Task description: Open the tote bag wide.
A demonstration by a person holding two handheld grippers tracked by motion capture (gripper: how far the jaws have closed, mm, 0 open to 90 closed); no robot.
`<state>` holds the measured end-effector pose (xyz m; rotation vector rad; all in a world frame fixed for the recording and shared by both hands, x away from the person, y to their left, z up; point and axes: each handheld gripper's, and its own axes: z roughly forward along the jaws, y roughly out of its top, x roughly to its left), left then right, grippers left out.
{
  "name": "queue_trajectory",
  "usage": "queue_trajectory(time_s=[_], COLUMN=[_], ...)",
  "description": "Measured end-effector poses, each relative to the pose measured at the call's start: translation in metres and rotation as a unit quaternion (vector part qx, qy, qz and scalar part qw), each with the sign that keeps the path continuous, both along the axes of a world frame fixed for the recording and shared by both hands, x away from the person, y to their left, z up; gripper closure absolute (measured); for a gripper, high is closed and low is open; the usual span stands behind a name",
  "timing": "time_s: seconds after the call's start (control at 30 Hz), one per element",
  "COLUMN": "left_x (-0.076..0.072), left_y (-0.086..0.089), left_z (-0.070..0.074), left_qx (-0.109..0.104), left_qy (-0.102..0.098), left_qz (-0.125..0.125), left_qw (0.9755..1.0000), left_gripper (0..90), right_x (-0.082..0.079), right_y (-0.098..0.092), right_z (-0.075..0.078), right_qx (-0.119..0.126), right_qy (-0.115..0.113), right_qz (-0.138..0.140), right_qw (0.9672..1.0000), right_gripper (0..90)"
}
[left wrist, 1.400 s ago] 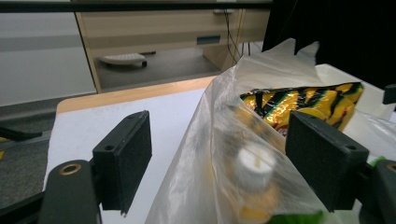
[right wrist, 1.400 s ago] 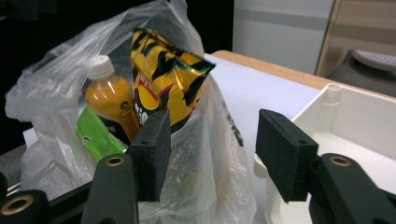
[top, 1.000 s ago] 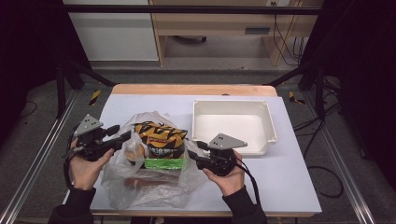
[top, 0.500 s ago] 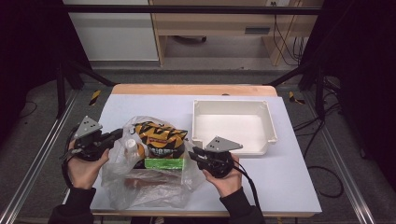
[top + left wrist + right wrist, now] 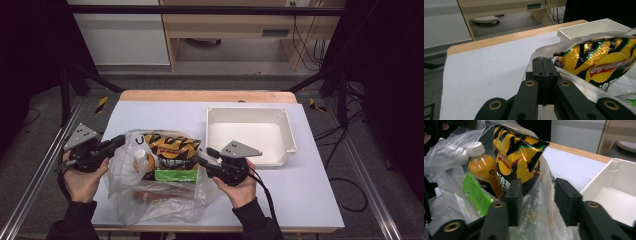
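Grippers flank plastic bag at table's six o'clock: left gripper pinches its rim; right gripper, just reopening, straddles loose film. Bag is soft, slippery, content-heavy; grasp bunched rim, not chip packet.

A lab-like recording room: metal frame rails, trailing cables, plain cabinets behind the table

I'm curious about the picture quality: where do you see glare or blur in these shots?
High view: the table is brightly lit and the room around it dark. Left gripper view: shiny glare on the chip bag, with the black tongs soft up close. Right gripper view: the plastic bag between the tongs is blurred; the juice bottle is sharper.
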<state>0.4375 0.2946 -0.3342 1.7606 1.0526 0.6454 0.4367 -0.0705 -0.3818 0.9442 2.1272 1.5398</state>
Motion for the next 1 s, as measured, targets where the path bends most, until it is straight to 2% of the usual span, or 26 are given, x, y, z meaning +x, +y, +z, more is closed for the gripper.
queue_trajectory(time_s=[0.07, 0.1, 0.17, 0.2, 0.27, 0.3, 0.37, 0.43, 0.5, 0.57, 0.6, 0.63, 0.67, 0.7, 0.83, 1.0], left_x=[0.000, 0.000, 0.000, 0.000, 0.002, 0.003, 0.009, 0.018, 0.028, 0.037, 0.037, 0.044, 0.044, 0.048, 0.052, 0.054], left_y=[-0.001, -0.001, 0.001, 0.002, 0.004, 0.005, 0.006, 0.005, 0.005, 0.006, 0.006, 0.009, 0.009, 0.011, 0.011, 0.006], left_z=[0.000, 0.000, 0.001, 0.001, 0.000, -0.001, -0.004, -0.013, -0.024, -0.036, -0.036, -0.050, -0.050, -0.062, -0.085, -0.109], left_qx=[0.000, 0.000, -0.003, -0.003, 0.000, 0.004, 0.028, 0.040, 0.053, 0.058, 0.058, 0.046, 0.046, 0.048, 0.061, 0.083], left_qy=[-0.005, -0.005, -0.008, -0.008, -0.007, -0.007, -0.005, 0.010, 0.025, 0.046, 0.046, 0.066, 0.066, 0.079, 0.104, 0.126], left_qz=[-0.002, -0.002, 0.001, 0.003, 0.010, 0.015, 0.028, 0.033, 0.035, 0.036, 0.036, 0.029, 0.029, 0.028, 0.026, 0.022], left_qw=[1.0000, 1.0000, 1.0000, 1.0000, 0.9999, 0.9999, 0.9992, 0.9986, 0.9977, 0.9966, 0.9966, 0.9963, 0.9963, 0.9953, 0.9923, 0.9883], left_gripper=[90.0, 90.0, 90.0, 90.0, 90.0, 90.0, 90.0, 90.0, 90.0, 90.0, 90.0, 90.0, 90.0, 90.0, 90.0, 90.0], right_x=[0.004, 0.005, 0.006, 0.006, 0.006, 0.006, 0.008, 0.011, 0.012, 0.012, 0.012, 0.014, 0.014, 0.015, 0.017, 0.020], right_y=[0.004, 0.005, 0.006, 0.005, 0.004, 0.002, 0.000, 0.000, 0.005, 0.011, 0.011, 0.015, 0.016, 0.017, 0.021, 0.023], right_z=[-0.004, -0.007, -0.010, -0.011, -0.010, -0.009, -0.008, -0.011, -0.015, -0.020, -0.020, -0.026, -0.029, -0.032, -0.043, -0.057], right_qx=[-0.012, -0.016, -0.025, -0.031, -0.039, -0.038, -0.037, -0.040, -0.053, -0.068, -0.068, -0.076, -0.077, -0.078, -0.092, -0.103], right_qy=[0.008, 0.010, 0.019, 0.023, 0.020, 0.020, 0.016, 0.021, 0.024, 0.022, 0.022, 0.025, 0.029, 0.031, 0.039, 0.050], right_qz=[0.000, -0.001, 0.003, 0.003, -0.003, -0.006, -0.016, -0.019, -0.018, -0.019, -0.019, -0.020, -0.020, -0.020, -0.025, -0.028], right_qw=[0.9999, 0.9998, 0.9995, 0.9993, 0.9991, 0.9991, 0.9991, 0.9988, 0.9981, 0.9973, 0.9973, 0.9966, 0.9964, 0.9963, 0.9946, 0.9930], right_gripper=[54.4, 58.9, 71.3, 80.8, 90.0, 90.0, 90.0, 90.0, 90.0, 90.0, 90.0, 90.0, 90.0, 90.0, 90.0, 90.0])
